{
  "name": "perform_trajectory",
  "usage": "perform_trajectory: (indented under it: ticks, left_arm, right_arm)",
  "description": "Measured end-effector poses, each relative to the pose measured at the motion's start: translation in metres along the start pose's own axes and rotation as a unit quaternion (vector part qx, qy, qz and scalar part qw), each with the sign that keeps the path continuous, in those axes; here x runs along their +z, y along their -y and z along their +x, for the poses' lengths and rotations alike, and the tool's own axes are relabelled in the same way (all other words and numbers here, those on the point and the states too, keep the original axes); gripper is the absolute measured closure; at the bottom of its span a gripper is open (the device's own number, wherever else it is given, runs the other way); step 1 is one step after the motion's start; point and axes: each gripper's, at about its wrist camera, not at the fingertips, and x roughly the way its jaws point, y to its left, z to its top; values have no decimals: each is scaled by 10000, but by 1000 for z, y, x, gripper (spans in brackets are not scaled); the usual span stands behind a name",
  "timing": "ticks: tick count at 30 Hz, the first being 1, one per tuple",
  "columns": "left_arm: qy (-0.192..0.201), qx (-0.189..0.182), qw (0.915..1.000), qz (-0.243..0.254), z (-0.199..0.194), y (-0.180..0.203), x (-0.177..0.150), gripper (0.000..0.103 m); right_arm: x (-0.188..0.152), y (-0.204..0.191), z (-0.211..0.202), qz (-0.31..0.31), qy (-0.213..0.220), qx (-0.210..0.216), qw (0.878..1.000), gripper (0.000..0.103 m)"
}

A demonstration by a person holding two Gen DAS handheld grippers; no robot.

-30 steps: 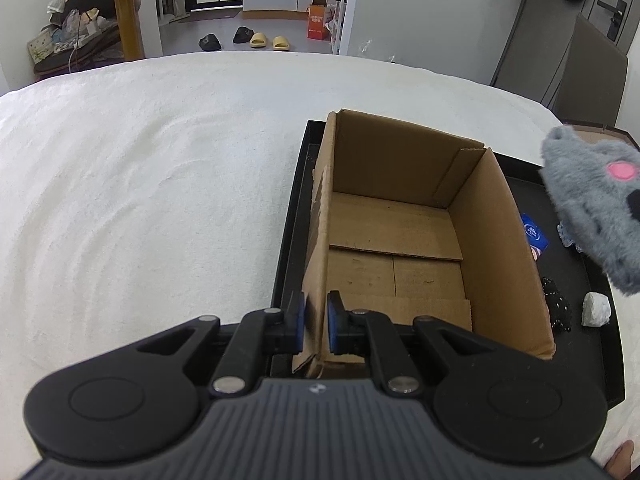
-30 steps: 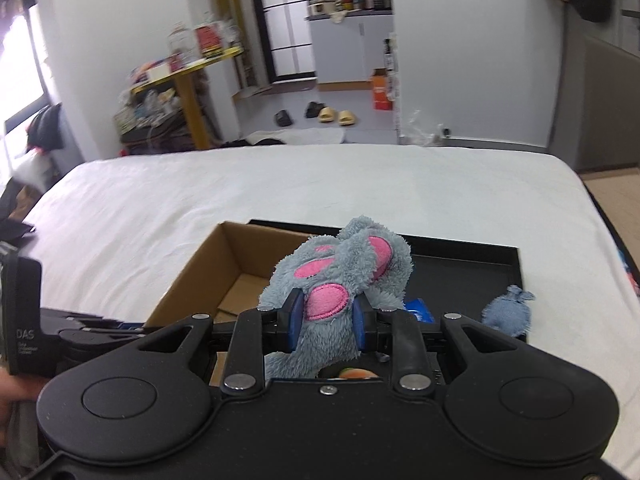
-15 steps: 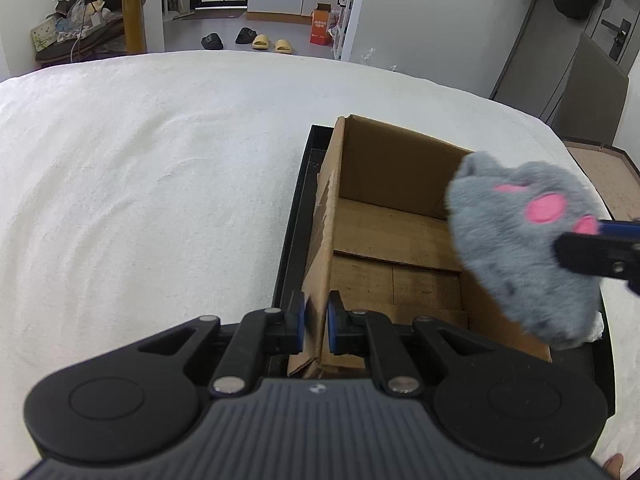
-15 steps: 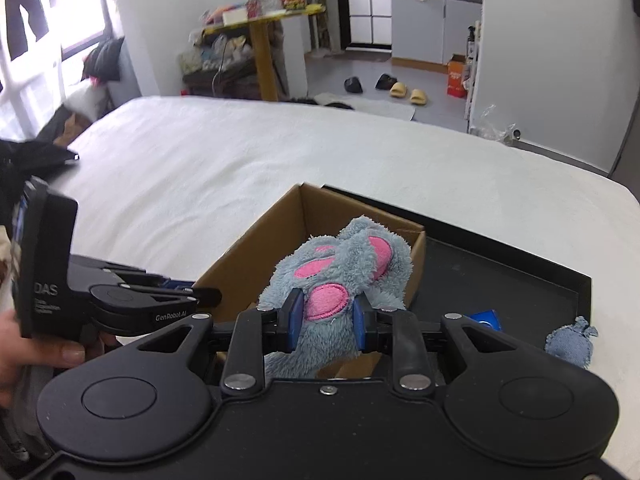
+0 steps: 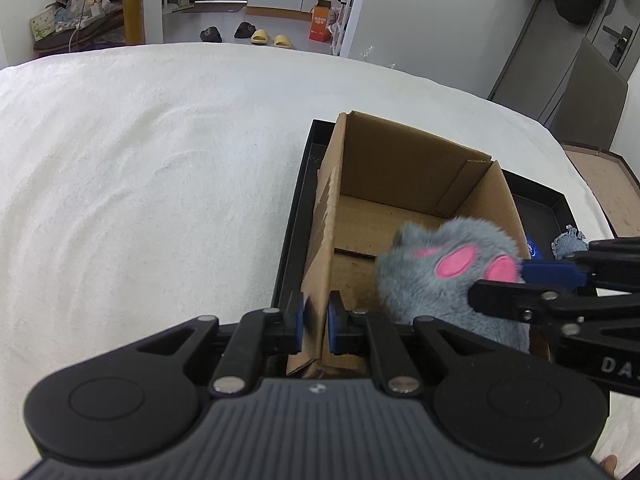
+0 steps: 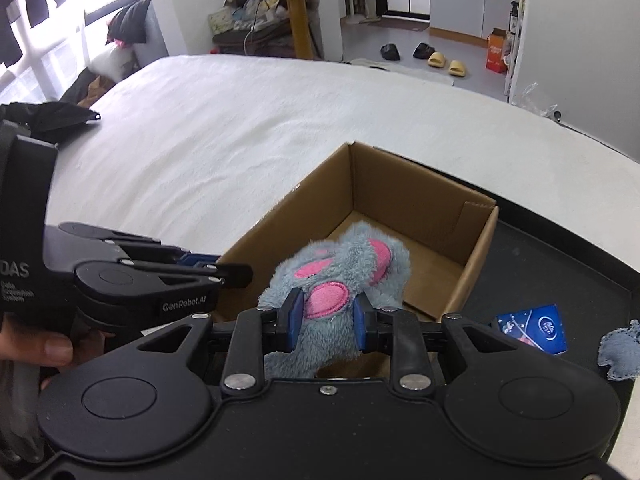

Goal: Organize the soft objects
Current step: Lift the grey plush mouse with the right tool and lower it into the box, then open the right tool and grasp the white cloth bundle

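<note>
On the white, nubbly bedspread [image 5: 160, 168] sits a shallow black tray [image 5: 298, 208] with a raised rim, and inside it stands the open cardboard box [image 5: 412, 168], plain brown corrugated board with flat floor flaps. Your left gripper [image 5: 316, 322] pinches the box's near wall at its left corner: the two blue pads are pressed against either face of the thin cardboard edge, and a hand [image 6: 48, 350] grips its black handle at 9 o'clock in the right wrist view. Your right gripper [image 6: 326, 318] clamps the grey plush toy [image 6: 340, 272], its blue pads sunk into the shaggy fleece on each side of a smooth pink oval patch; more pink patches show higher on the rounded, lumpy body. The toy hangs over the box's near right part, its fur partly below the rim as seen from the left wrist view, where it fills the 3 o'clock area. To the right of the box, on the tray's matte floor, lie a glossy blue packet [image 6: 534, 328] and, at the 3 o'clock edge, a small ragged blue-grey fabric piece [image 6: 620, 354].
</note>
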Motion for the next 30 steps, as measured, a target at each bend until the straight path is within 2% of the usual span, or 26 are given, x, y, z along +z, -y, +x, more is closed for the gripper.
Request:
perform_trajectory:
  ticks: [9, 11, 16, 17, 19, 21, 30]
  left_arm:
    - [6, 22, 10000, 23, 1, 0, 0, 89]
    - [43, 23, 10000, 39, 0, 1, 0, 88]
    - [243, 165, 9996, 54, -8, 3, -1, 78]
    - [279, 197, 9994, 43, -11, 3, -2, 76]
    - [333, 198, 9992, -6, -14, 1, -1, 66]
    - [360, 152, 9992, -64, -16, 0, 0, 62]
    - [595, 239, 9978, 194, -25, 13, -2, 57]
  right_arm:
    - [-3, 9, 13, 290, -259, 63, 9992, 67]
    - [-4, 12, 12, 408, -273, 51, 9988, 54]
    - [-3, 17, -8, 608, -41, 137, 9980, 48]
    - [-3, 18, -12, 621, -1, 122, 9980, 48]
    - [-4, 22, -21, 685, 85, 119, 9975, 48]
    - [-7, 28, -30, 817, 174, 127, 9964, 48]
    - [-17, 58, -52, 1210, 432, -40, 9917, 48]
